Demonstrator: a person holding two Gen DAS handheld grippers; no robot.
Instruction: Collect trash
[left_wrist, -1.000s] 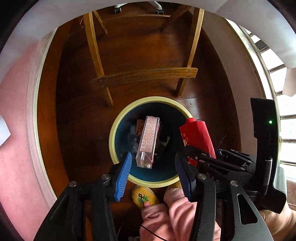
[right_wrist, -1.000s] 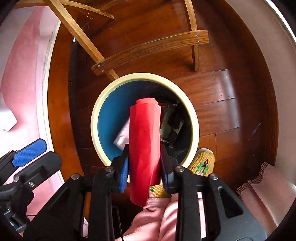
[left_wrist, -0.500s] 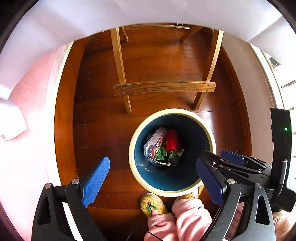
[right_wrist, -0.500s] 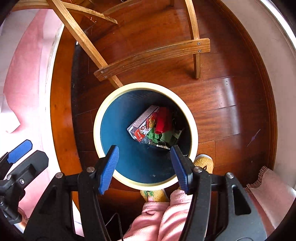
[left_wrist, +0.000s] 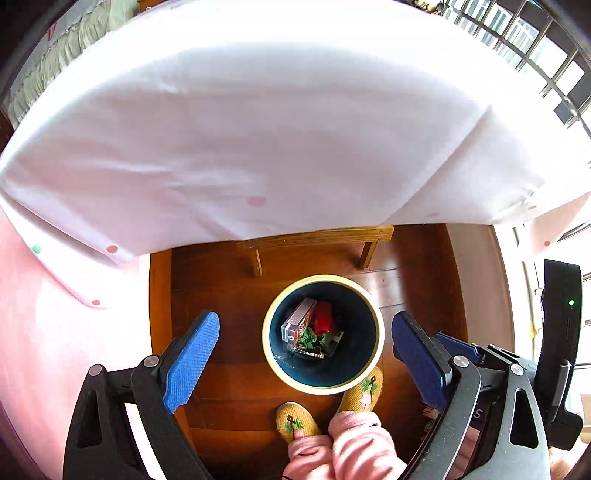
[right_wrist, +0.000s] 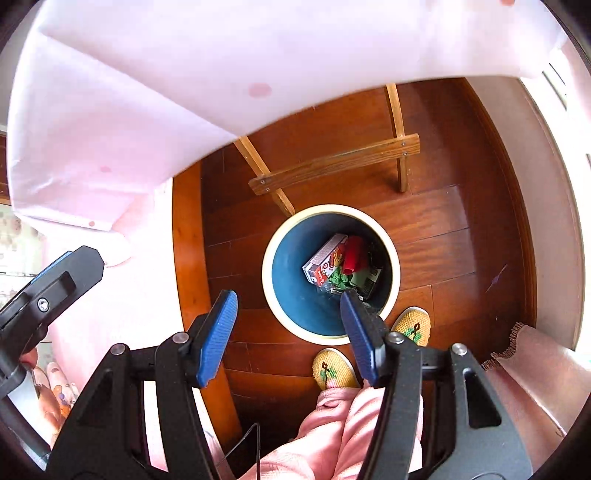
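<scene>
Daylight is pouring in from the windows (left_wrist: 532, 40) at the right, washing the white cloth (left_wrist: 258, 122) nearly to glare in both views. The wood floor (right_wrist: 436, 221) is catching a soft sheen, while the bin (right_wrist: 394, 258) interior is sitting in shade. Fisheye bending is curving straight lines, and dark vignetting is closing the corners. Focus is holding sharp at centre; the cloth edges are looking soft and overexposed.

A carton (right_wrist: 322, 261) and a packet (right_wrist: 354, 254) were laid side by side in the bin (right_wrist: 394, 258); behind the bin, a wooden frame (right_wrist: 334, 164) was set on the floor (right_wrist: 432, 218).
</scene>
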